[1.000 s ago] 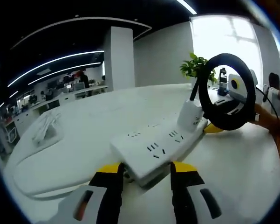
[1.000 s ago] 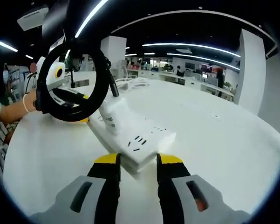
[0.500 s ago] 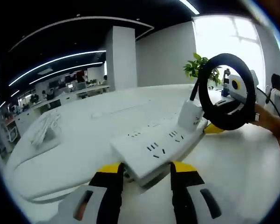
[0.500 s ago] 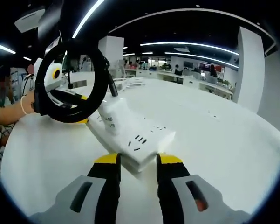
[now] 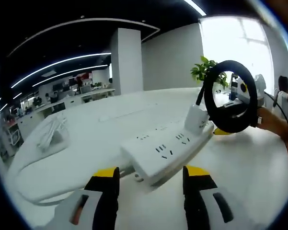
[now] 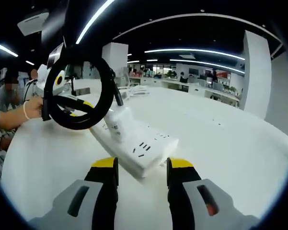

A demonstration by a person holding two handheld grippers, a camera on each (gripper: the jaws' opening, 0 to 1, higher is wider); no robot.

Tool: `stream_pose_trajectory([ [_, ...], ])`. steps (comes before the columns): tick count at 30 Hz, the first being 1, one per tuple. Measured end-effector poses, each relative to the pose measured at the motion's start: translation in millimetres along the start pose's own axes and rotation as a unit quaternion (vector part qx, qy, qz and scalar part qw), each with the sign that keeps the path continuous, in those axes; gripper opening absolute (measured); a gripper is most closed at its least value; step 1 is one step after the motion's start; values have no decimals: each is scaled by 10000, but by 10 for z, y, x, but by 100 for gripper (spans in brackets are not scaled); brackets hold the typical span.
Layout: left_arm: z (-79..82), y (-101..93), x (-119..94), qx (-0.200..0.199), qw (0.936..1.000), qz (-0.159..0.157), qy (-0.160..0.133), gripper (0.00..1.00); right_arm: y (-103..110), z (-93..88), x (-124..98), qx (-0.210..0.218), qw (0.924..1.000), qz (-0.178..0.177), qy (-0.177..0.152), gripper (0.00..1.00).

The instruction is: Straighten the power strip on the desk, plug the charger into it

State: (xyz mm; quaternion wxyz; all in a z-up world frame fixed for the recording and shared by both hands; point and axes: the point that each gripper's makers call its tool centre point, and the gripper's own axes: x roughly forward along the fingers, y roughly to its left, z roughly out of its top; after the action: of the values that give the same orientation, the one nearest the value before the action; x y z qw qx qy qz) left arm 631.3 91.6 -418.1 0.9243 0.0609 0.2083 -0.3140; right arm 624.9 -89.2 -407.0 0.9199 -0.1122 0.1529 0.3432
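A white power strip [image 5: 165, 153] lies flat on the white desk [image 5: 86, 143], one end between the jaws of my left gripper [image 5: 151, 179]. Those jaws are open, with a gap on each side of the strip. A white charger [image 5: 197, 120] stands upright on the strip's far end, its black cable [image 5: 228, 103] coiled in a ring above it. In the right gripper view the power strip [image 6: 136, 146] points away from my right gripper [image 6: 141, 170], which is also open astride the other end. The charger [image 6: 117, 123] and the cable ring [image 6: 79, 93] stand beyond.
A bundle of white cable [image 5: 50, 134] lies on the desk to the left. A potted plant [image 5: 206, 69] stands behind the charger. A person's hand [image 6: 33, 108] holds the other gripper past the cable ring. The desk's rounded edge [image 6: 259, 191] runs close by.
Both grippers were shut on the ends of the power strip; their jaws have spread apart and let go. The strip and charger stay where they were.
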Motion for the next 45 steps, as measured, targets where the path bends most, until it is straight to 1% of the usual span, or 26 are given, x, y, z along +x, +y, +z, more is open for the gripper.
stream_pose_trajectory([
  [2,-2,4,-26,2,10000,3,-8,54,23,8,-17,-23,10000,18,-3,40],
  [6,0,-12,-76,40,10000,-63,-1,55,51,16,-61,-44,10000,63,16,46],
  [9,18,-51,-129,155,9998,-153,-9,55,52,37,-107,-11,10000,47,-13,50],
  [14,27,-111,-227,225,9995,-232,27,61,154,72,-199,6,9999,144,-18,53],
  [18,-7,-162,-332,320,9991,-240,156,68,273,118,-297,-11,9997,229,-38,56],
  [22,-28,-218,-423,455,9985,-273,157,68,344,118,-372,-151,9996,256,30,60],
  [24,-18,-245,-463,431,9986,-290,48,68,370,112,-386,-207,9995,235,44,63],
  [28,28,-282,-567,205,9991,-309,-207,69,452,107,-447,-226,9995,232,28,67],
  [31,51,-295,-682,122,9988,-280,-391,70,513,122,-514,-305,9993,194,-19,68],
  [34,66,-312,-802,-20,9977,-253,-633,71,559,146,-576,-413,9990,122,-87,72],
  [35,63,-318,-854,-69,9972,-245,-698,71,567,165,-609,-416,9991,45,-112,72],
  [37,59,-327,-920,-101,9967,-225,-778,71,587,210,-656,-504,9985,-20,-224,74],
  [40,39,-355,-1040,-126,9957,-200,-893,72,652,228,-747,-549,9981,-42,-275,77],
  [43,7,-392,-1142,-104,9950,-185,-978,74,688,205,-822,-590,9979,-127,-254,80],
  [45,-2,-420,-1196,-49,9947,-186,-1007,74,695,167,-867,-514,9982,-206,-227,82],
])
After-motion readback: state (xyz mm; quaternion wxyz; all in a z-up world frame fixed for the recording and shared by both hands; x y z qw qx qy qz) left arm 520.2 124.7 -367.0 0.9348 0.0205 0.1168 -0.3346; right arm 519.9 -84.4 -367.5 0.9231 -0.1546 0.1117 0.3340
